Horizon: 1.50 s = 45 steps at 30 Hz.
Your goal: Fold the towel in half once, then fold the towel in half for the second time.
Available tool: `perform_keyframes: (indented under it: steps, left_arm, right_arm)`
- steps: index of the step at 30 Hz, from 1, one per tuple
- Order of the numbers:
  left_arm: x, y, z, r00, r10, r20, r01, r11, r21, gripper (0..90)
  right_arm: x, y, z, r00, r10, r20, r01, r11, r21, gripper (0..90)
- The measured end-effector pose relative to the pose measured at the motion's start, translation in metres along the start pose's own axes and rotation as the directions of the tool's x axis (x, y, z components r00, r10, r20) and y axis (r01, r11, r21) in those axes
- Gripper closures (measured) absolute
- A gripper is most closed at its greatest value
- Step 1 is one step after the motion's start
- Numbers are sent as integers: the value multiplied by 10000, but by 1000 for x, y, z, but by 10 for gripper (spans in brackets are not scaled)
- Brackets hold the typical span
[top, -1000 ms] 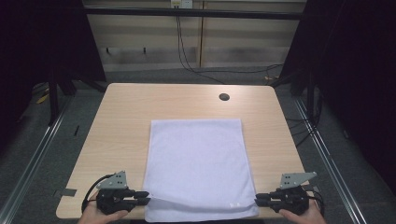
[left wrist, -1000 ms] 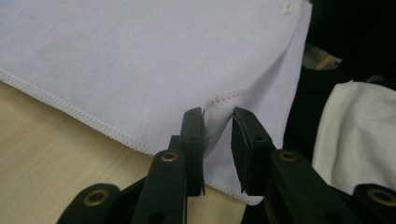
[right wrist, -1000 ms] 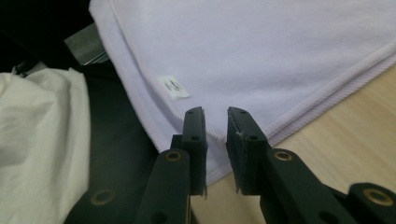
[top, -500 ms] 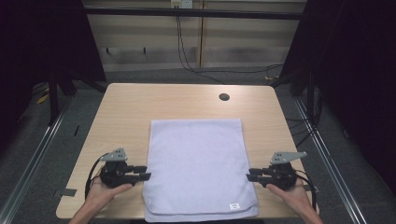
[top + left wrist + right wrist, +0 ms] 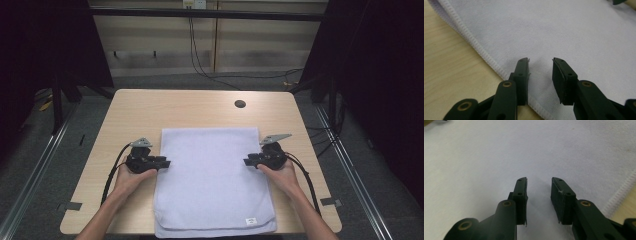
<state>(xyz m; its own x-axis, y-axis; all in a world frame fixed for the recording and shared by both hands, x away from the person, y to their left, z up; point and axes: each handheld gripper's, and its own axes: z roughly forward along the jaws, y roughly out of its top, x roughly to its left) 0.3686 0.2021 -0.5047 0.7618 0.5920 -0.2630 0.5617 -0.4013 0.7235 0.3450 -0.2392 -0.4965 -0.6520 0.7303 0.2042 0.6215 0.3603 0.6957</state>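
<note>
- On the wooden table (image 5: pixel 150 107), we see a white towel (image 5: pixel 210 175) spread flat, its near end folded over so that a doubled edge and a small label (image 5: pixel 250 220) lie toward the person.
- At the towel's left edge, we find the left gripper (image 5: pixel 165 162), held in the person's left hand (image 5: pixel 131 176), pointing inward across the stitched hem (image 5: pixel 484 53).
- Its jaws stand partly apart over the cloth just inside the hem, having just been closing a little; nothing is pinched between them.
- At the towel's right edge, we find the right gripper (image 5: pixel 247 161), held in the right hand (image 5: pixel 280 174), pointing inward likewise.
- Its jaws have just been opening and stand partly apart above bare cloth, gripping nothing.
- Beyond the towel, we note a dark round hole (image 5: pixel 240 104) in the tabletop.
</note>
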Motion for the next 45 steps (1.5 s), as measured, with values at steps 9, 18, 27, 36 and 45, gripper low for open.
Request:
perform_keyframes:
  steps: [9,18,27,36,45]
  left_arm:
    - [-8,-3,0,10000,48,10,-48,10000,-22,608]
    - [-19,-15,-7,9960,-334,829,330,9994,60,607]
    - [-49,-31,-22,9973,148,719,-194,9977,644,606]
    - [-82,-54,-44,9937,379,1057,-498,9924,1128,562]
    - [-62,-33,-48,9970,352,683,-378,9986,376,531]
  right_arm:
    - [7,-1,5,9997,-52,239,43,9993,369,627]
    - [22,-19,-13,9993,-246,-291,268,9968,759,647]
    - [44,-33,-26,9978,-482,-445,528,9927,1083,641]
    - [79,-51,-42,9932,-892,-752,1006,9810,1656,615]
    - [39,-28,-65,9992,-240,-311,248,9994,242,589]
